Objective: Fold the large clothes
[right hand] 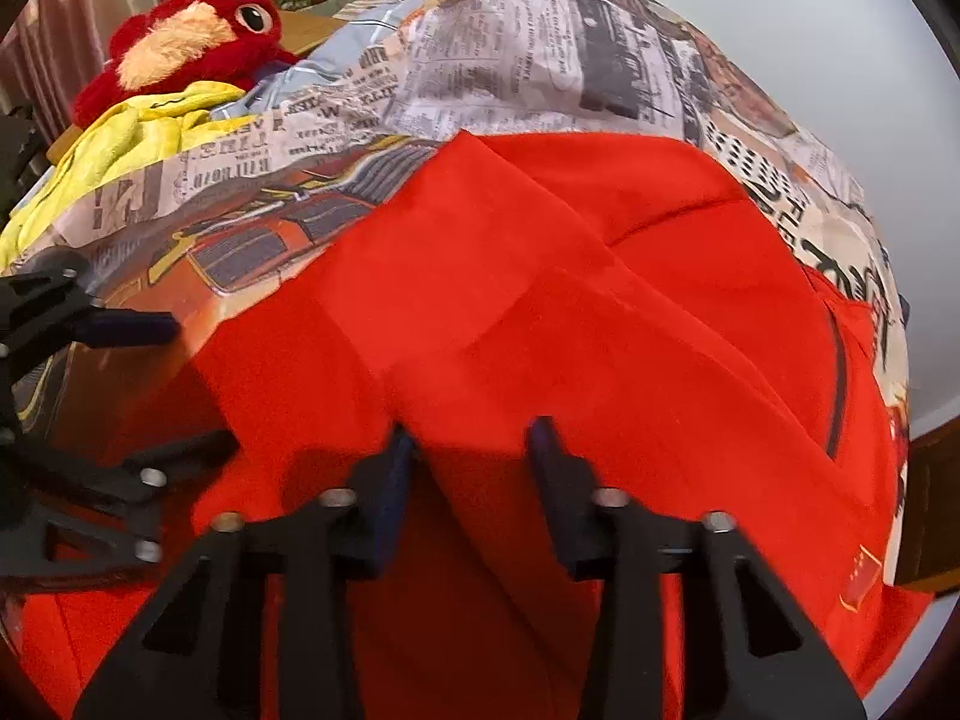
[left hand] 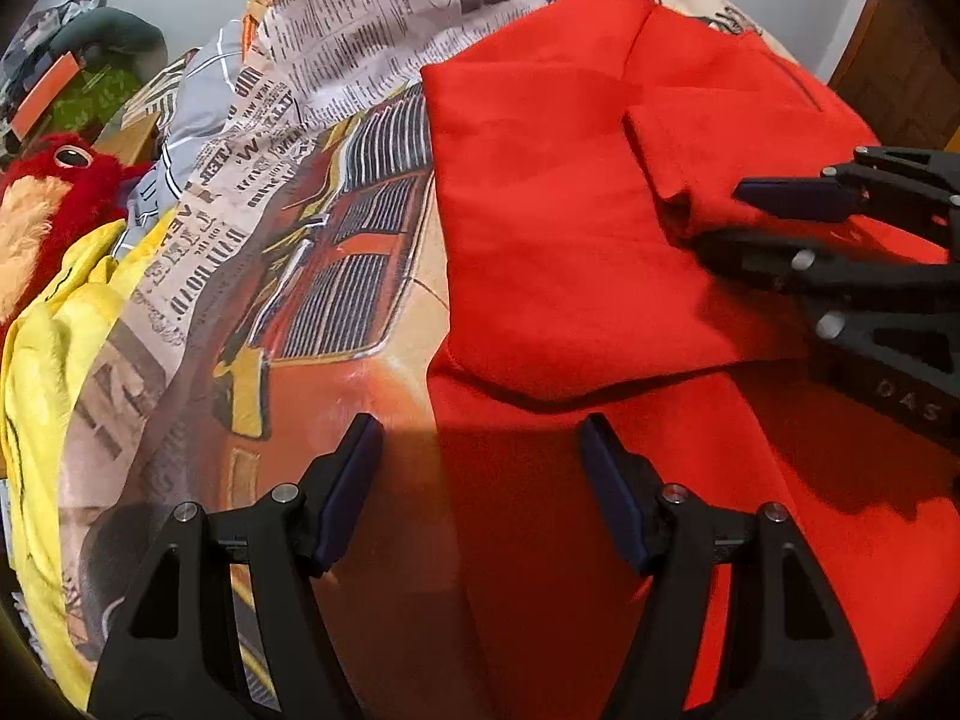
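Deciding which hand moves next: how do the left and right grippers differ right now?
The left gripper is spread wide at the red garment's left edge, one finger over the printed bedsheet; it holds nothing. The right gripper stands narrower, with a red fold between its fingers, though whether it pinches that fold is unclear. Both are black with dark blue pads and point across the garment.
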A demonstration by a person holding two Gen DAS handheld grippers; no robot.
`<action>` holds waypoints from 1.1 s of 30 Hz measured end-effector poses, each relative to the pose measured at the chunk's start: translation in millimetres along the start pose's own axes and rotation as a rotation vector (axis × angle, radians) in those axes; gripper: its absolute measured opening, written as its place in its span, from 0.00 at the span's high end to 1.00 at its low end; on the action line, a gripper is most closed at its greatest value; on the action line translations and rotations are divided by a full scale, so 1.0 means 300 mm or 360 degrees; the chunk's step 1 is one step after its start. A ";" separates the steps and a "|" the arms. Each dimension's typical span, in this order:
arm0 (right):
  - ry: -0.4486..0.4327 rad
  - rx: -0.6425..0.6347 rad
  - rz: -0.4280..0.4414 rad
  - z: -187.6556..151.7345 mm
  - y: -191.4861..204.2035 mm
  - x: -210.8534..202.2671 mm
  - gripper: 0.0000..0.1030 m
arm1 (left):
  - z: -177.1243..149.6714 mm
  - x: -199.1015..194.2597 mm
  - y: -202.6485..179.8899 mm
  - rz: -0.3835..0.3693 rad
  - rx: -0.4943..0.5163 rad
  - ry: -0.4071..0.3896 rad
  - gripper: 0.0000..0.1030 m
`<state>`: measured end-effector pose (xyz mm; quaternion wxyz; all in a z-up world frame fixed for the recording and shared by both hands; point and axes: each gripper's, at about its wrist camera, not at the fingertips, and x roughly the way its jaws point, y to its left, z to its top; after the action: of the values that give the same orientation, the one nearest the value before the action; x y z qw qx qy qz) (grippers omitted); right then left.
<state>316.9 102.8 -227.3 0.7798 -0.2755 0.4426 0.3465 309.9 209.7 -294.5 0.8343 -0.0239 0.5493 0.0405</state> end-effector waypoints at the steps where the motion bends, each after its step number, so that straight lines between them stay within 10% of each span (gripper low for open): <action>1: -0.0006 0.0010 0.0005 0.003 -0.001 -0.002 0.92 | 0.004 0.006 -0.006 0.0007 0.0007 -0.0003 0.34; 18: -0.0575 0.0590 -0.0309 -0.170 -0.403 -0.542 0.94 | 0.070 -0.007 0.019 0.0119 -0.0109 -0.0023 0.34; 33: -0.0336 0.1010 -0.0347 -0.598 -0.601 -0.541 0.94 | 0.063 0.014 0.132 0.0258 -0.0426 -0.0025 0.24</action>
<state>308.9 -187.0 -144.0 0.9005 -0.0278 0.4132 0.1330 325.2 250.9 -290.7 0.8219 -0.0900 0.5327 0.1807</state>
